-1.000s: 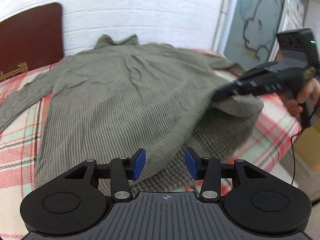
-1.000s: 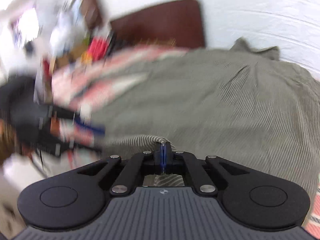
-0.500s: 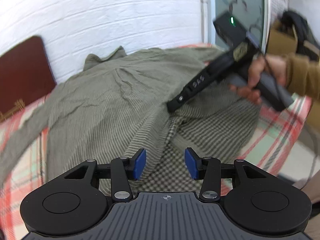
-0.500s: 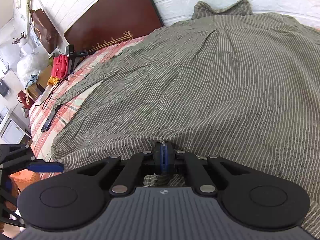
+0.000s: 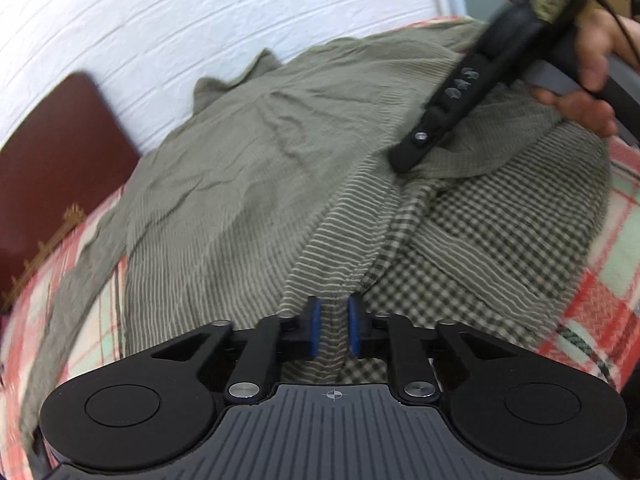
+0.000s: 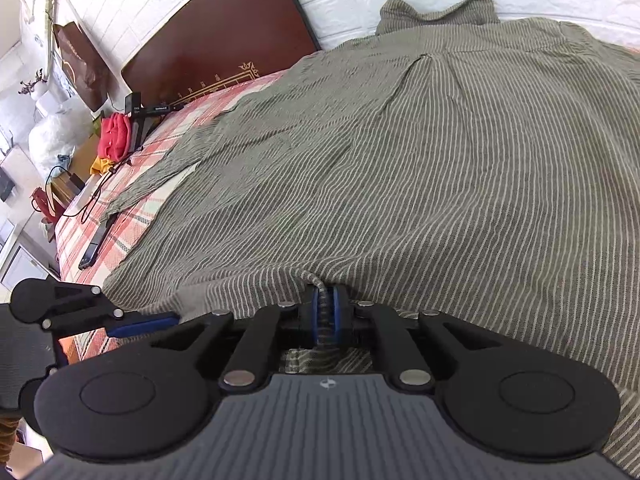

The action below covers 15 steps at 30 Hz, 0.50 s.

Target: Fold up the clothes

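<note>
An olive shirt [image 5: 248,184] with thin white stripes lies spread on the bed, collar [image 6: 436,12] toward the white wall. Its right side is folded over, showing a checked inside [image 5: 492,240]. My left gripper [image 5: 333,328] is at the near hem; its jaws are closing and the blue pads pinch a ridge of fabric. My right gripper [image 6: 327,316] holds a bunched fold of the shirt between its pads, the jaws easing open slightly. In the left wrist view the right gripper [image 5: 404,164] rests its tip on the folded edge, held by a hand [image 5: 588,80].
A red plaid blanket [image 6: 132,216] covers the bed, with a dark brown headboard [image 6: 216,40] at the wall. On the bed's left lie a phone [image 6: 94,248], a black device with cables [image 6: 148,110] and red clothing [image 6: 116,140]. The bed's edge drops off at right [image 5: 600,320].
The left gripper moved in onto the near hem and shut on it. The right gripper carried the shirt's right side over toward the middle and lowered it.
</note>
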Motion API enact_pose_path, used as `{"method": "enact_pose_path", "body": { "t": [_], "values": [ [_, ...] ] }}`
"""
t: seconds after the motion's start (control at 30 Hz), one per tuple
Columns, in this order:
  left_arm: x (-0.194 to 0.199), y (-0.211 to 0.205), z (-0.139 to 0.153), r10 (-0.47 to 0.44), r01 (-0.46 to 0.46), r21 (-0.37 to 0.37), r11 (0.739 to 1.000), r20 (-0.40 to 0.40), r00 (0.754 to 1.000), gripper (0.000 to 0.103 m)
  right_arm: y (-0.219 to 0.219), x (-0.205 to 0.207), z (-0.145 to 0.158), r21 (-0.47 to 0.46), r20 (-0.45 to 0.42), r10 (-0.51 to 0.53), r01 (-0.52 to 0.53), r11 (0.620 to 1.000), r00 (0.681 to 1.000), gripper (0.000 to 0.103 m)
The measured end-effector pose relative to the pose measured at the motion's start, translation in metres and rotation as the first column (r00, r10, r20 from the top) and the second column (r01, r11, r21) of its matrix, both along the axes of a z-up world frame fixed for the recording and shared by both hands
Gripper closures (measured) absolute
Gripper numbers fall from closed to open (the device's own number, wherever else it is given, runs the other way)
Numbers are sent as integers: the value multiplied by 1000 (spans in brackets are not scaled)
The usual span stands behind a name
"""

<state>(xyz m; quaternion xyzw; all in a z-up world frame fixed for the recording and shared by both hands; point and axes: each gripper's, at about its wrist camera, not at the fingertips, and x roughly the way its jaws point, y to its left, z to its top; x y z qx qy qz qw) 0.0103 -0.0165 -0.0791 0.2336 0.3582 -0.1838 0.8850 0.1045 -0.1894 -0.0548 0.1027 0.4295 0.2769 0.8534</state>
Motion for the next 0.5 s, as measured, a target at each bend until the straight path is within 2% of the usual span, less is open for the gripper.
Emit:
{"method": "enact_pose_path", "body": {
  "t": [0.1, 0.17, 0.3, 0.4, 0.5],
  "values": [
    [1, 11, 10, 26, -27, -83, 996, -13, 1000, 98, -2, -6, 7, -2, 22, -2, 2, 1000, 1000, 80],
    [0, 19, 17, 55, -57, -136, 989, -20, 998, 99, -4, -13, 15, 6, 53, -10, 9, 1000, 999, 64],
    [-1, 39, 30, 71, -86, -274, 958, -63, 995, 99, -14, -31, 31, 66, 109, -52, 45, 997, 993, 62],
    [-3, 47, 35, 93, -113, -324, 939, -74, 993, 99, -25, -43, 35, 222, 66, -38, 22, 975, 997, 62],
    [-1, 51, 35, 120, -141, -345, 928, -83, 989, 101, -31, -44, 19, 451, -99, 17, 29, 892, 995, 62]
  ]
}}
